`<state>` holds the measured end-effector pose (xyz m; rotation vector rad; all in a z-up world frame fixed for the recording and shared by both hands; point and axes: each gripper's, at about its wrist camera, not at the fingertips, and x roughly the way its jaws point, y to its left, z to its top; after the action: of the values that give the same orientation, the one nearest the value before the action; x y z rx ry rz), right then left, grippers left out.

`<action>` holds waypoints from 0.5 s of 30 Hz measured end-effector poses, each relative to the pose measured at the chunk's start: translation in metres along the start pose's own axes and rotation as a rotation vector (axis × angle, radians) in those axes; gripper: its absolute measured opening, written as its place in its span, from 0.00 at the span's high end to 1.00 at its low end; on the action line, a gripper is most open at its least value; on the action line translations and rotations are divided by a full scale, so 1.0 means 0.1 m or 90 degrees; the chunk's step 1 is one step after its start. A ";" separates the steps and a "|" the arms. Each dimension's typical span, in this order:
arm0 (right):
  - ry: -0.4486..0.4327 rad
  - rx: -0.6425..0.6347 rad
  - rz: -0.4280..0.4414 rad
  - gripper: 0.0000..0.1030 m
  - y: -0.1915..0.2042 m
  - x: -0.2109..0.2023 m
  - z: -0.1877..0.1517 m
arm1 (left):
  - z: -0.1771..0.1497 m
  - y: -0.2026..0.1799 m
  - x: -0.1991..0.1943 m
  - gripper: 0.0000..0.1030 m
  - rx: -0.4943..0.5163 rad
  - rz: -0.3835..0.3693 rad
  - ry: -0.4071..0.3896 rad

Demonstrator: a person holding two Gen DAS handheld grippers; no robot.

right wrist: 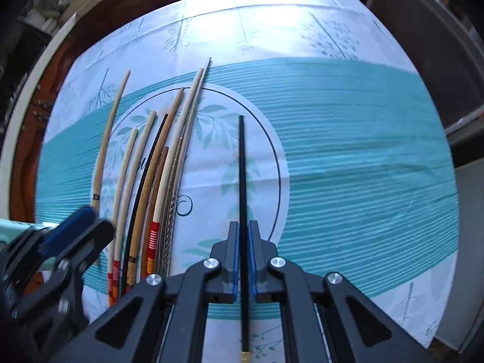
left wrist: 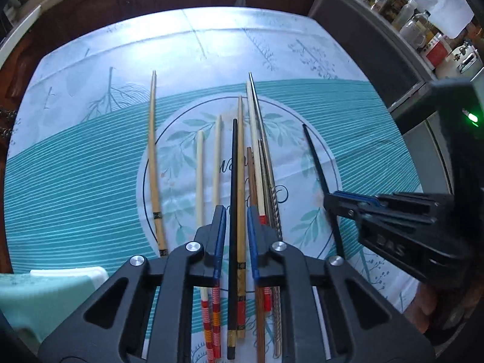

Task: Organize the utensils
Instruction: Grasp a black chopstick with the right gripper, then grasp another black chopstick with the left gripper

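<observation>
The right gripper's (right wrist: 244, 242) blue-padded fingers (right wrist: 235, 260) are pinched on a lone black chopstick (right wrist: 242, 166), which runs straight between them toward twelve o'clock, its tip lying on the white medallion of the teal tablecloth (right wrist: 363, 151). This gripper points steeply down at the cloth. At its nine o'clock the left gripper (right wrist: 81, 227) shows blurred, tilted over the handle ends of the chopstick row (right wrist: 151, 181). In the left wrist view, the left gripper's (left wrist: 236, 236) fingers (left wrist: 218, 242) stand close together around a second black chopstick (left wrist: 233, 211) and a tan wooden chopstick (left wrist: 240, 181) beside it; a narrow gap shows on both sides, so I cannot tell whether the pads press. It too aims steeply down. Left of them lie two pale chopsticks with red-and-orange banded handles (left wrist: 208, 181), right of them a brown one, a cream one and twisted metal ones (left wrist: 272, 187), all pointing to twelve o'clock. Farther off at ten o'clock one bamboo chopstick (left wrist: 154, 151) lies apart. At three o'clock the right gripper (left wrist: 348, 205) holds its black stick.
</observation>
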<state>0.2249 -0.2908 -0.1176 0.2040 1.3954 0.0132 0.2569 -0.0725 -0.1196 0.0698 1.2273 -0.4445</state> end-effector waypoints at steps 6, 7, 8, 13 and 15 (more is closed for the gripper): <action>-0.002 0.031 0.055 0.95 -0.22 -0.07 -0.09 | 0.00 -0.01 0.12 0.90 0.006 0.010 0.031; -0.002 0.032 0.060 0.95 -0.23 -0.07 -0.09 | -0.01 -0.01 0.15 0.90 0.007 0.013 0.038; -0.002 0.031 0.062 0.95 -0.24 -0.07 -0.09 | -0.02 -0.01 0.16 0.90 0.007 0.014 0.043; -0.002 0.023 0.073 0.95 -0.21 -0.08 -0.10 | -0.06 0.01 0.21 0.90 -0.003 0.012 0.061; -0.002 0.022 0.079 0.95 -0.26 -0.10 -0.14 | -0.08 0.02 0.21 0.90 -0.006 0.014 0.062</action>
<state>0.2063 -0.3155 -0.1137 0.3188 1.3785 0.0917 0.2566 -0.0742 -0.1419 0.0980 1.3237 -0.4197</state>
